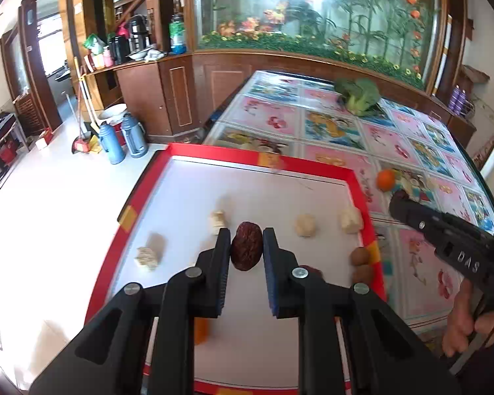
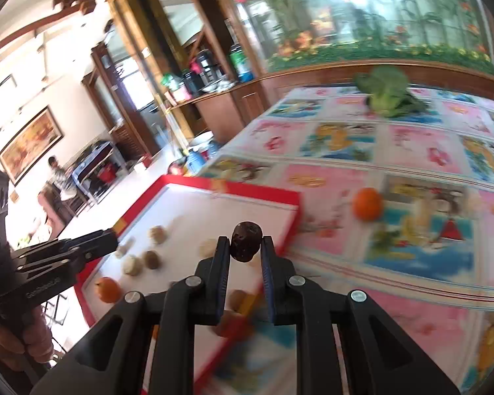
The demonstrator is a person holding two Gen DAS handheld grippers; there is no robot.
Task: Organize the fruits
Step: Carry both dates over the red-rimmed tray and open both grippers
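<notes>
Floral tablecloth [image 1: 411, 144], red-rimmed tray [image 1: 247, 158], aquarium [image 1: 313, 10]

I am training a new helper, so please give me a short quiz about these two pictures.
1. True or false: the left gripper is shut on a date.
2. Where does the broccoli lie? A) in the red tray B) on the tablecloth C) on the floor
3. Fill in: the right gripper grips a dark, wrinkled ___.
Key: 1 true; 2 B; 3 date.

Red date [image 1: 246, 250] between left gripper [image 1: 247, 242] jaws
</notes>
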